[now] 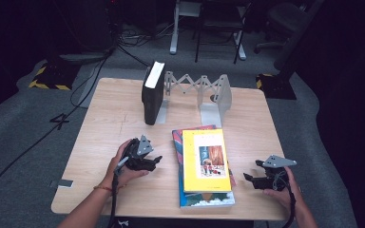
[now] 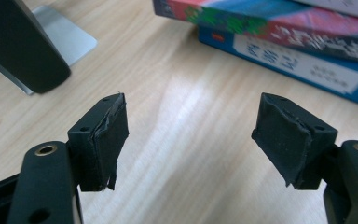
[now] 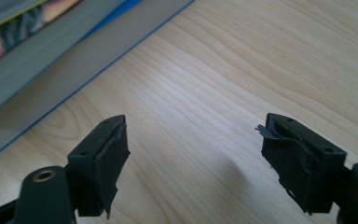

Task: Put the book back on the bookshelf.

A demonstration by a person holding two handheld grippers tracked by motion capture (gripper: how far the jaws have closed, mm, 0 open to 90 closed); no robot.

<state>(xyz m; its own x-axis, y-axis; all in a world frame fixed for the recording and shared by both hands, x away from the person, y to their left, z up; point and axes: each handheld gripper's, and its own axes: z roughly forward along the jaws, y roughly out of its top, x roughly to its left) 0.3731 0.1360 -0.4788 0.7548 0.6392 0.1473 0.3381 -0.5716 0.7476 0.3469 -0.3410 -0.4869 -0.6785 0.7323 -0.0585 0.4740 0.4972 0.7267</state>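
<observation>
High view: stack of books (image 1: 204, 166) lies flat near the tabletop's (image 1: 114, 118) near edge, a little right of centre, its long axis running from near edge toward far edge. Yellow-covered book (image 1: 205, 160) sits on top; a blue-edged one and a pink-cornered one show beneath it. Left tongs (image 1: 156, 161) sit on the tabletop just off the stack's left long side, tips aimed at it, jaws standing wide with nothing between them. Right tongs (image 1: 248, 177) rest near the near right corner, off the stack's right long side, also aimed inward, jaws wide and empty. The stack lies between the two hands; the left tongs look slightly the closer, though both are near and neither touches. Left gripper view: book spines (image 2: 279, 46) cross the upper right, bare wood between the pads (image 2: 105, 140). Right gripper view: the stack's page edges (image 3: 37, 51) run across the upper left corner, again with bare wood between the jaws. Toward the far edge, a black book (image 1: 153, 92) stands upright against the left plate of an extendable metal bookend rack (image 1: 204, 90), well apart from the stack. Judgement: a grasp on the top book calls for either hand to come in across a long edge, and the open slot beside the black book looks like the destination.
</observation>
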